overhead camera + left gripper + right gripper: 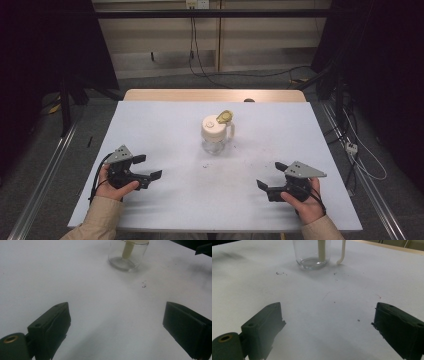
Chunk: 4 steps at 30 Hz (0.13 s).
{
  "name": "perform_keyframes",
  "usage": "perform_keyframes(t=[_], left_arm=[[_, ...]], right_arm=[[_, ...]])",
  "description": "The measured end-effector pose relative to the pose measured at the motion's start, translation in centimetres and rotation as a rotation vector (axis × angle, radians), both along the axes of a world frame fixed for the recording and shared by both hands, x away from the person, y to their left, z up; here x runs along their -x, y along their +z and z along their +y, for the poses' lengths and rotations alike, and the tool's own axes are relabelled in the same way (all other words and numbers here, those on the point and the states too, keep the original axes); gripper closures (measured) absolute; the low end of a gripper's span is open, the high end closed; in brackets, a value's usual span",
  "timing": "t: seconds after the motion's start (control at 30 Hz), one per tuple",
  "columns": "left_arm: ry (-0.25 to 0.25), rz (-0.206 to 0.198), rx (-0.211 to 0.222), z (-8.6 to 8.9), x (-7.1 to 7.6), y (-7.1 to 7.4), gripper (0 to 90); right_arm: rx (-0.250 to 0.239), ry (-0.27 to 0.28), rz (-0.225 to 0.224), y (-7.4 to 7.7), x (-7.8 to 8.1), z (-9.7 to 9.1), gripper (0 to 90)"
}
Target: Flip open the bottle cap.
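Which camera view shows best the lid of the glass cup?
The high view: the cream lid with its yellow flap shows whole on the cup. The left gripper view catches the lid's lower edge; the right gripper view cuts off below it.

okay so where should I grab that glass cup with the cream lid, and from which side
Probably the clear glass body of the cup, below the cream lid, coming in level from the near side with the right claw. It stands upright; its handle juts right and the yellow flip cap clutters the top.
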<state>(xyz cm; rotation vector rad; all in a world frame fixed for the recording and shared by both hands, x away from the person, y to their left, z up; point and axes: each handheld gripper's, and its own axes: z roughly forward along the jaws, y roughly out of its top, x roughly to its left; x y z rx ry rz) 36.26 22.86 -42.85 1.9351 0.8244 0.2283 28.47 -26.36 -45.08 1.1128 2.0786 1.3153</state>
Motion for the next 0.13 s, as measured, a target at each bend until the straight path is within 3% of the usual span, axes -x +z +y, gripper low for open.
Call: perform_keyframes(t=[0.13], left_arm=[[0.008,-0.006,0.002,0.0,0.03,0.03,7.3]], right_arm=[[0.002,-0.003,-0.002,-0.03,-0.05,-0.08,7.6]])
